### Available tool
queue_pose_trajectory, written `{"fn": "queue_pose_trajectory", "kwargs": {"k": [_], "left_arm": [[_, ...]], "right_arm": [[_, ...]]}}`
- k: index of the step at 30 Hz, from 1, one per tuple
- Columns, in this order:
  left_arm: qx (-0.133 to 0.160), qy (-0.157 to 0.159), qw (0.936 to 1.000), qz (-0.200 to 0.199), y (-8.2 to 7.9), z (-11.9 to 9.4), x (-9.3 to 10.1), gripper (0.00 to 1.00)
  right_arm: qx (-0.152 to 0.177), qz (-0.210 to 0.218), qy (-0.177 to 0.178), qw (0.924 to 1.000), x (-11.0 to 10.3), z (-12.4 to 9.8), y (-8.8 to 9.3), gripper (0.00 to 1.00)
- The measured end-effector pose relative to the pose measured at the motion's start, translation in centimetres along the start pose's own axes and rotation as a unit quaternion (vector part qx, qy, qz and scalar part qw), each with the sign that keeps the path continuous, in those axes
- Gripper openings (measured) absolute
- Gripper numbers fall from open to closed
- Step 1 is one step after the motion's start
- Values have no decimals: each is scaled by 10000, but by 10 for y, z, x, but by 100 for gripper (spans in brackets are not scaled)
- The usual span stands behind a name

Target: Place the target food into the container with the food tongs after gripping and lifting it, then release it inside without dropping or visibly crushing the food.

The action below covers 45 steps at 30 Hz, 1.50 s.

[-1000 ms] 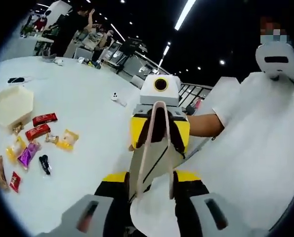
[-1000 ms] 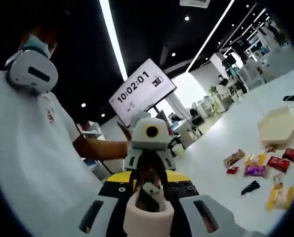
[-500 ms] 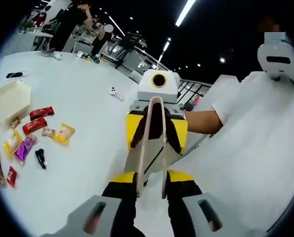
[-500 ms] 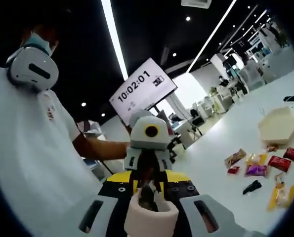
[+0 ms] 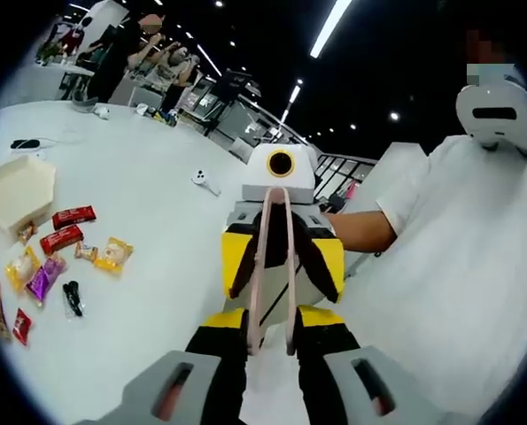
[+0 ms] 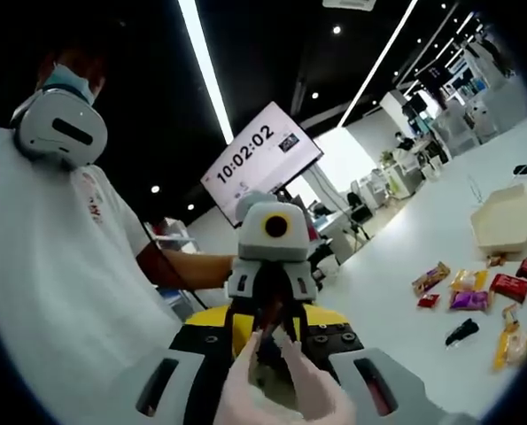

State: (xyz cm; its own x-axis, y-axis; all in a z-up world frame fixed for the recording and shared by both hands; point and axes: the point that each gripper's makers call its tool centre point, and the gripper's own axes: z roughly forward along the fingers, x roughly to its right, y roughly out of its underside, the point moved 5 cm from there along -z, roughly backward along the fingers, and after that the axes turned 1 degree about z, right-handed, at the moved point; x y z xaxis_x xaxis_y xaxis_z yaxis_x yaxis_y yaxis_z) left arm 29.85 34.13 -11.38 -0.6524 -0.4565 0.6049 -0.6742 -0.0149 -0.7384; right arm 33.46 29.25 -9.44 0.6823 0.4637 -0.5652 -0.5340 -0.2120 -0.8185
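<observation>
Beige tongs (image 5: 270, 266) are narrowing between left gripper (image 5: 270, 359) and right gripper (image 6: 276, 354); their fingers' grip I cannot tell. Snacks (image 5: 59, 239) beside the container (image 5: 19, 190) are lying untouched.

Shirt: you wear a white short-sleeved shirt (image 5: 476, 266) with red chest print.
Headset: a white headset (image 6: 59, 128) with a dark slot.

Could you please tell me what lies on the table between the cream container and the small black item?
In the left gripper view, two red snack packets lie between the cream container and the black item, with a purple packet beside them.
</observation>
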Motion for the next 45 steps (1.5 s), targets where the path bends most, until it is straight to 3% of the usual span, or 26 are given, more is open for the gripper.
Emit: {"fn": "queue_pose_trajectory", "kwargs": {"k": [8, 17, 21, 36, 40, 43, 45], "left_arm": [[106, -49, 9999, -13, -2, 2, 0, 17], [405, -112, 9981, 450, -7, 1, 2, 15], [520, -129, 9976, 436, -9, 1, 1, 15], [294, -241, 9985, 391, -9, 2, 1, 20], [313, -244, 9983, 424, -10, 3, 0, 21], [371, -333, 9961, 734, -8, 4, -2, 23], [425, -389, 9953, 778, -7, 5, -3, 25]], "right_arm": [[-100, 105, -28, 9999, 0, 3, 3, 35], [43, 199, -89, 9998, 0, 1, -2, 32], [111, 257, -94, 9996, 0, 1, -4, 32], [97, 454, 133, 9988, 5, 3, -3, 27], [75, 305, 235, 9992, 6, 3, -3, 23], [-20, -5, 345, 9994, 7, 2, -1, 24], [-31, 5, 394, 9992, 7, 2, -2, 25]]}}
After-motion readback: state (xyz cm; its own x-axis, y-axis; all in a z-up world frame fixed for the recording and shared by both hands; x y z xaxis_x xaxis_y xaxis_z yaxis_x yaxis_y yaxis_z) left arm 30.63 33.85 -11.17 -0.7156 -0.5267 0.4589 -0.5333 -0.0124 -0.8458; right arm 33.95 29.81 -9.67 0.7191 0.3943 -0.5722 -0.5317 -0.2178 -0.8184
